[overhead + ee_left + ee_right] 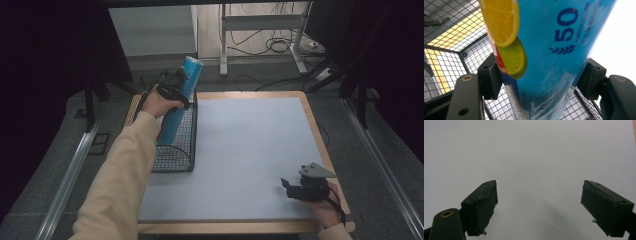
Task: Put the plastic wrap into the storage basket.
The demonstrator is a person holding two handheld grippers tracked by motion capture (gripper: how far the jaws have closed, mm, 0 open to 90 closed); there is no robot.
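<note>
A tall blue tube (pixel 181 97) with orange and lime slices printed on it (pixel 554 50) stands tilted in a black wire basket (pixel 176 155) at the table's left edge. My left gripper (pixel 176 86) is shut on the tube's upper part, its pads (pixel 489 77) pressing both sides. The tube's lower end is inside the basket; I cannot tell whether it touches the bottom. My right gripper (pixel 292 186) rests near the table's front right corner, open, with nothing between its jaws (pixel 539 207).
A pale grey mat (pixel 240 150) covers the wood-edged table. Behind the table stand a desk frame (pixel 260 30) and loose cables on the floor. Metal rails (pixel 70 170) run along both sides.
</note>
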